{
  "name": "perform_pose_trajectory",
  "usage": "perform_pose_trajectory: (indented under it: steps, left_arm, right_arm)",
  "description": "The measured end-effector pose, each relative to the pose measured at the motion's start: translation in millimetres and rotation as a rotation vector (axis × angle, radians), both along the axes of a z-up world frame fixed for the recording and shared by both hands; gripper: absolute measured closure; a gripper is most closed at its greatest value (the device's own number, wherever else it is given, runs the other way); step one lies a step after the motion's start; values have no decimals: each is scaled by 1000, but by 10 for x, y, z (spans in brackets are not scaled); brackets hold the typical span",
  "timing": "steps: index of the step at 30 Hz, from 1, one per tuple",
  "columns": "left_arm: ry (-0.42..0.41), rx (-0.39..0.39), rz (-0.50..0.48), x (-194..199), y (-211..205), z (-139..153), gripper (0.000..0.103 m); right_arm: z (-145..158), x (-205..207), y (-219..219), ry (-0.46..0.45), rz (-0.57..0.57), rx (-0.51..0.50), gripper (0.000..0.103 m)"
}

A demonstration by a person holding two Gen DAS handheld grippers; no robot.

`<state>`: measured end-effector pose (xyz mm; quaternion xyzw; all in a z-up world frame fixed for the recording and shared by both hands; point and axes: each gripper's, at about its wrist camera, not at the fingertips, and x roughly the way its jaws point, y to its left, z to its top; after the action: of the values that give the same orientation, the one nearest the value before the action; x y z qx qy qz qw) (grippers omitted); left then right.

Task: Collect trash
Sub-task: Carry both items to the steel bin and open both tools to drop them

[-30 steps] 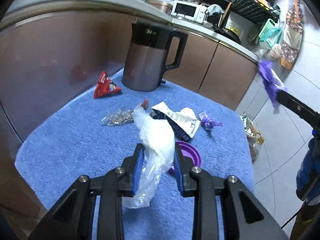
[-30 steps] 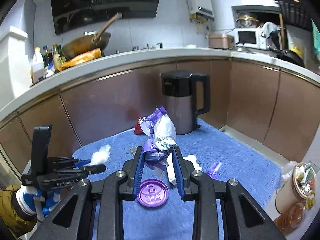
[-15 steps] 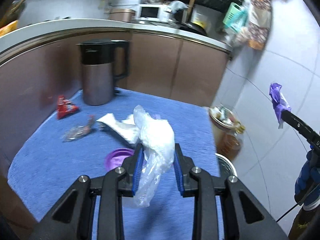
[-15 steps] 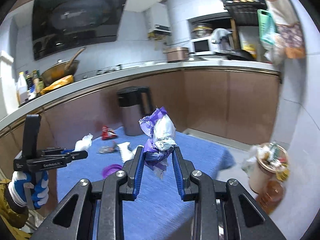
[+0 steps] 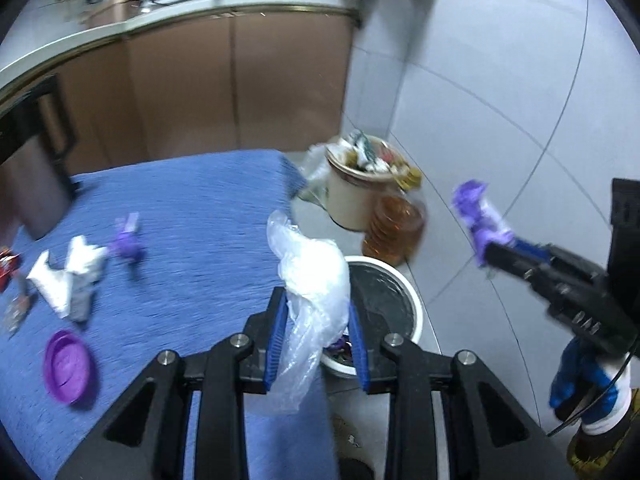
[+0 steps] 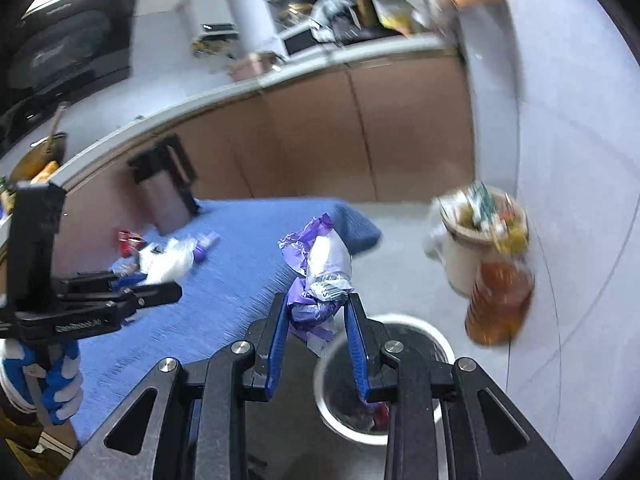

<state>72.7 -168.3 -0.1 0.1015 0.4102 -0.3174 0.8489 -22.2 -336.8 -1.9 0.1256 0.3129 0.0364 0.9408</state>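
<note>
My left gripper (image 5: 316, 300) is shut on a clear plastic bag (image 5: 312, 280) and holds it at the table's right edge, just left of the white-rimmed trash bin (image 5: 404, 292) on the floor. My right gripper (image 6: 316, 300) is shut on a purple and white wrapper (image 6: 320, 268) above the same bin (image 6: 424, 328); it also shows in the left wrist view (image 5: 480, 224). Left on the blue cloth (image 5: 192, 216) are a purple lid (image 5: 66, 360), white paper scraps (image 5: 68, 276), a small purple wrapper (image 5: 126, 240) and a red packet (image 5: 6, 266).
A full cream pot of rubbish (image 5: 360, 184) and an amber jar (image 5: 396, 228) stand on the floor beyond the bin by the tiled wall. A black kettle (image 6: 168, 184) stands at the table's back. Brown cabinets run behind.
Both grippers have swung right, away from the table's middle toward the floor bin, each still holding its piece of trash. The view is motion-blurred.
</note>
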Motion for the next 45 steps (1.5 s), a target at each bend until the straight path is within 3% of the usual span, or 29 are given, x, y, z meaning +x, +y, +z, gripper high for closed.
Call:
perform_pose_trajectory:
  steps: [11,13,17,25,33,37,45]
  left_arm:
    - [100,114,-95,424,-914,-724,74]
    - [125,116,-94,522,-988,-833,72]
    - [154,108,-85,663,-1092,-979,52]
    - [173,105,-77,738,-1160,-1076,52]
    - [53,43,-34,568,-975,-694,52]
    - [-49,6,-2,392,-760,-377,52]
    - [-191,15,69,13,-215,70,52]
  right_arm:
    - [-1001,346,-506,198,-72,84,76]
    - [-1101,411,-540,217,-73,86,75]
    - [-1281,558,-617,247,-83,83,74]
    - [-1528,710,-681,305,-88,51,61]
    - [-1380,567,-691,290,-111,61,55]
    - [-1110,427,-601,239,-115,54,51]
    - [-455,147,-241,97,-92,41,44]
